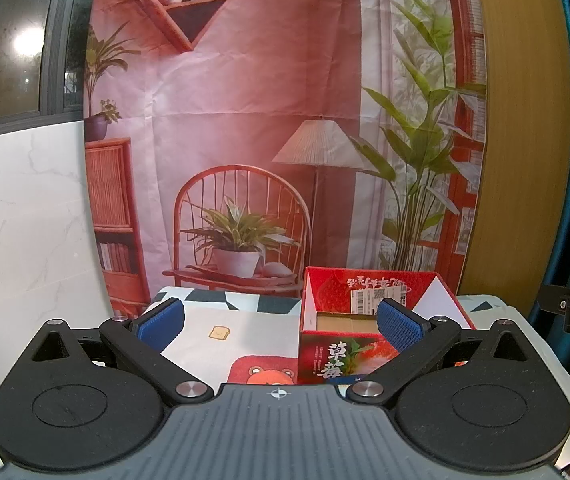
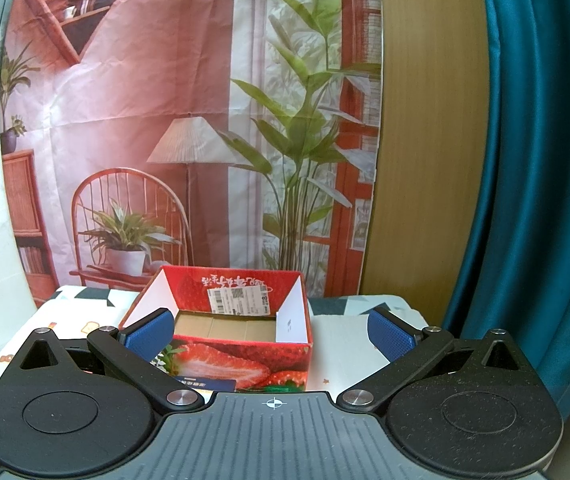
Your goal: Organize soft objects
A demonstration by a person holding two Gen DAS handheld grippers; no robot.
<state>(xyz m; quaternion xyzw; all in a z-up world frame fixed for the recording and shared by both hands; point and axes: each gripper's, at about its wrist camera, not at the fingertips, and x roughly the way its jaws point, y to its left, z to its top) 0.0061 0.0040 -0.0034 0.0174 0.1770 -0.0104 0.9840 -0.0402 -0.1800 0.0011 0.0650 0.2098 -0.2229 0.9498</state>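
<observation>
An open red strawberry-print cardboard box [image 1: 369, 300] stands on the table; its brown floor looks bare. It also shows in the right wrist view [image 2: 225, 312], straight ahead. My left gripper [image 1: 281, 324] is open and empty, above the table, left of the box, its right blue pad over the box's near corner. My right gripper [image 2: 271, 334] is open and empty, just in front of the box. A red bear-print soft piece [image 1: 263, 370] lies on the tablecloth below the left gripper, partly hidden by it.
The table has a white patterned tablecloth [image 1: 221, 320] with toast prints. A printed backdrop [image 1: 245, 140] hangs behind the table. A wooden panel [image 2: 425, 140] and teal curtain [image 2: 533, 160] are at the right. A marble-look wall [image 1: 17, 220] is on the left.
</observation>
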